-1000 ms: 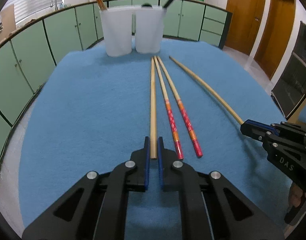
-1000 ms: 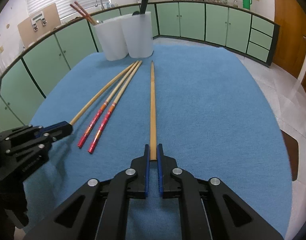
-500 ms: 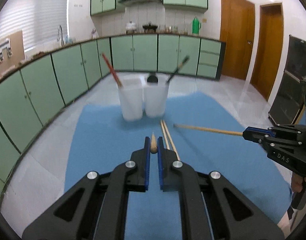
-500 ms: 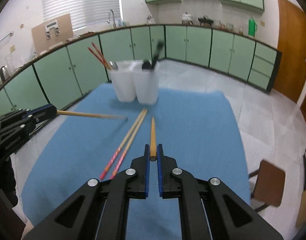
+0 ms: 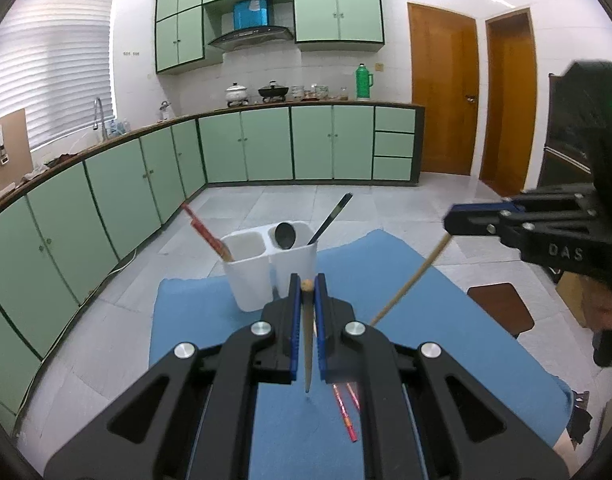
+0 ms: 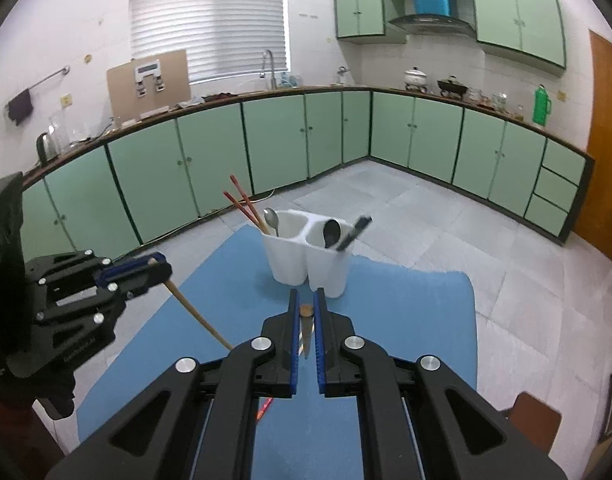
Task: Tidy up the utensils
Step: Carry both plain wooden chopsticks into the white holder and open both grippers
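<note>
My left gripper [image 5: 306,280] is shut on the thick end of a bamboo chopstick [image 5: 307,344], which hangs down over the blue cloth [image 5: 194,320]. My right gripper [image 6: 306,298] is shut on a second bamboo chopstick [image 6: 306,336], also lifted clear. Each gripper shows in the other's view: the right gripper [image 5: 451,222] with its chopstick [image 5: 409,280], the left gripper [image 6: 160,266] with its chopstick [image 6: 198,312]. A white two-compartment holder [image 6: 306,256] stands ahead with red chopsticks [image 6: 242,204] and spoons in it. Two red chopsticks [image 5: 343,412] lie on the cloth below.
The blue cloth covers a small table that drops off to tiled floor on all sides. A brown stool [image 5: 501,308] stands to the right of it. Green cabinets [image 5: 266,144] line the far walls. A hand [image 5: 603,312] holds the right gripper's handle.
Both grippers have risen, each lifting a bamboo chopstick off the cloth. The chopsticks have swung from lying flat to hanging down. The red pair stays on the cloth.
</note>
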The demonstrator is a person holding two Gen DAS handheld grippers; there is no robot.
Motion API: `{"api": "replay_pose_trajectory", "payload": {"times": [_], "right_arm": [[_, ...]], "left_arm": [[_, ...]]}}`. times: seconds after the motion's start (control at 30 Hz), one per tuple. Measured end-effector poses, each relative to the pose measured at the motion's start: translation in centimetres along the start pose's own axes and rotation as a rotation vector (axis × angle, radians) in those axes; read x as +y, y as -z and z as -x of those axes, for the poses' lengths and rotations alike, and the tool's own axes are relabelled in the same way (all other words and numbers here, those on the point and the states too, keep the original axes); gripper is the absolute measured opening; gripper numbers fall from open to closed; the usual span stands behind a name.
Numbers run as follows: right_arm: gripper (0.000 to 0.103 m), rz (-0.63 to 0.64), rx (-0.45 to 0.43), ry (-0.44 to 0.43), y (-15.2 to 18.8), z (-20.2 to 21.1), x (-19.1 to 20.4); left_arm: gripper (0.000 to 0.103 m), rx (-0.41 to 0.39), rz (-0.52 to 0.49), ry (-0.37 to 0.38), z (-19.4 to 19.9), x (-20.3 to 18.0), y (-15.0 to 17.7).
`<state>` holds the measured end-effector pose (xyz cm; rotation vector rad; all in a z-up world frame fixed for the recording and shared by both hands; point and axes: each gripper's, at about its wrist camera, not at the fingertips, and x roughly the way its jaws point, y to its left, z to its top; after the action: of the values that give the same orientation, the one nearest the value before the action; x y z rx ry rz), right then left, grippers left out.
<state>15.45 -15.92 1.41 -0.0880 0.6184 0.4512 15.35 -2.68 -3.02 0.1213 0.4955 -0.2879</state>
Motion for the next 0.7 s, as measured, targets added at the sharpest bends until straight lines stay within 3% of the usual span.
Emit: {"api": "replay_pose_trajectory", "payload": {"times": [0.27,0.47,0.7], "right_arm": [[0.007,0.047,-0.050,-0.011,-4.3,0.2,0.0],[0.007,0.034,-0.117,0.011,-8.9,-0.2,-0.9],[0.007,0.031,-0.128,0.046,-12.9,-2.5,-1.8]], "left_arm": [[0.006,-0.054,0.004,0.016,0.5,1.0,-2.8],[0.006,-0.152,-0.005,-0.016,0.6,2.4,-7.4],[0.006,-0.240,0.004,-0.058,-1.2,4.0,-12.3]]}}
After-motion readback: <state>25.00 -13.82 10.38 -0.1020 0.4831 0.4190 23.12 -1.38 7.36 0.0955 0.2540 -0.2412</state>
